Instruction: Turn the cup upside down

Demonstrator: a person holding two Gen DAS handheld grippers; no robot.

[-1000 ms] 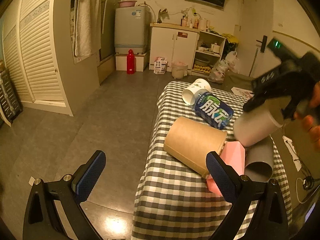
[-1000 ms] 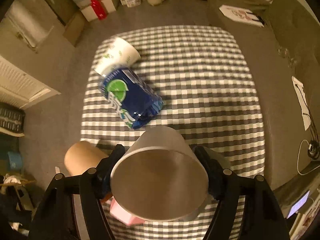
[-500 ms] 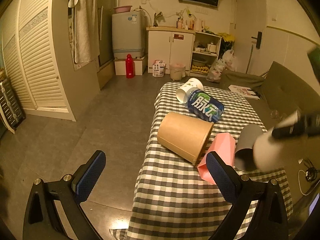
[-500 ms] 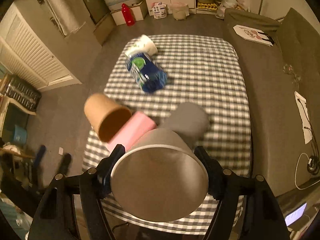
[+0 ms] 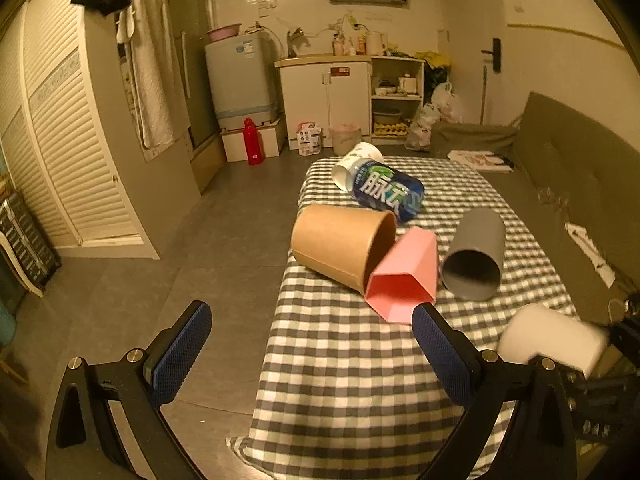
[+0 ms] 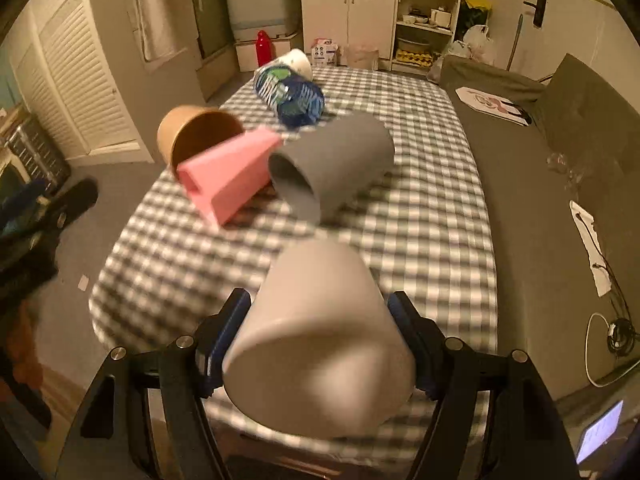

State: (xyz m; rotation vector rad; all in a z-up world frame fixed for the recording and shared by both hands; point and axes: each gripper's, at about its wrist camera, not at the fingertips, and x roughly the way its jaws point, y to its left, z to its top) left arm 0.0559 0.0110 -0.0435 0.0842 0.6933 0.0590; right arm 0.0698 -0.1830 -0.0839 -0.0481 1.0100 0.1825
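My right gripper [image 6: 318,344] is shut on a pale grey-white cup [image 6: 320,344], held near the front edge of the checked table [image 6: 420,216]. The cup points away from the camera, its flat base toward me. The same cup [image 5: 554,342] shows at the right edge of the left wrist view. My left gripper [image 5: 310,348] is open and empty, off the table's front left corner. On the table lie a dark grey cup [image 5: 474,254], a pink cup [image 5: 404,276], a brown paper cup [image 5: 340,246], a blue cup [image 5: 386,190] and a white cup [image 5: 356,160], all on their sides.
A grey sofa [image 5: 576,184] runs along the table's right side. Bare floor [image 5: 200,240] lies to the left, with louvred doors [image 5: 60,152] beyond. A washing machine [image 5: 240,76] and white cabinet [image 5: 328,100] stand at the far wall.
My right gripper has pulled back and down toward the table's front edge, tilting from looking down to looking forward, with the cup still held. The left gripper has drawn back slightly.
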